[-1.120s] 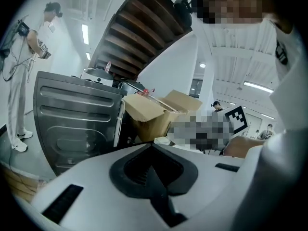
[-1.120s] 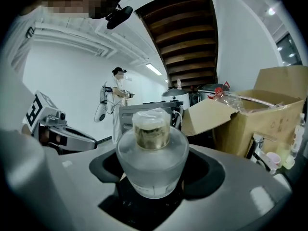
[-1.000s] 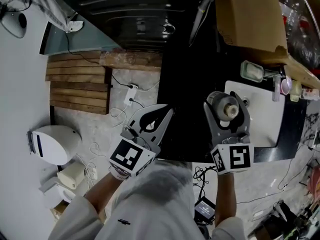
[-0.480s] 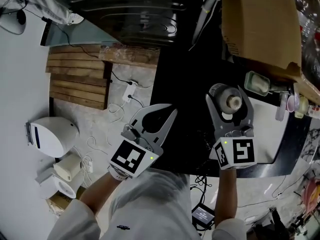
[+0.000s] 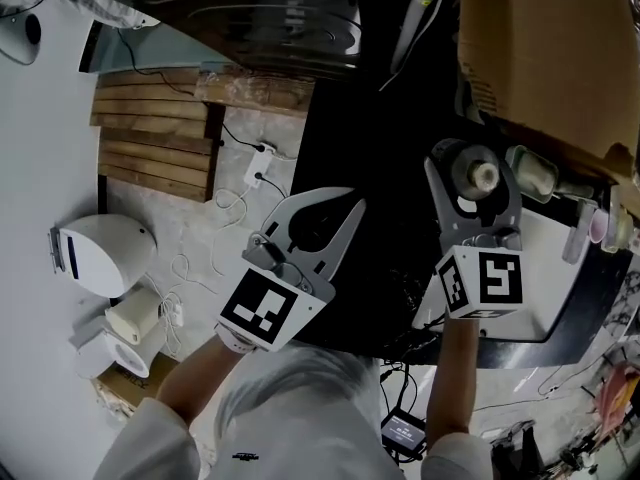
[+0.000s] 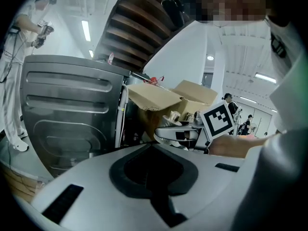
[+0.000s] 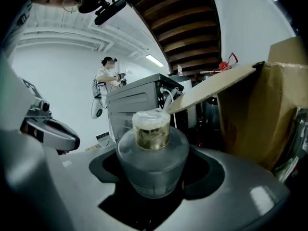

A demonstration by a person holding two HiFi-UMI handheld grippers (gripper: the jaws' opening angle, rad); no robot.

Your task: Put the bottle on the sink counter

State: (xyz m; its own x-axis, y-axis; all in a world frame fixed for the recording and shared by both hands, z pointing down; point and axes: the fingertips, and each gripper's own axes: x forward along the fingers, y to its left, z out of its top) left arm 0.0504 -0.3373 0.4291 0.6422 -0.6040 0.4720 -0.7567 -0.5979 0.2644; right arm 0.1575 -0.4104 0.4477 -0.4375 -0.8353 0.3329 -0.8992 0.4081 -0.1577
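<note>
Right claw (image 5: pixel 472 158) spread wide, clasping bottle (image 7: pixel 152 162)

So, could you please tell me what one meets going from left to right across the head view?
White rounded appliance → left gripper → bottle → pink cup.

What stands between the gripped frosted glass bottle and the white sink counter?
Nothing visible: the right gripper holds the frosted glass bottle beside a bare stretch of white sink counter.
</note>
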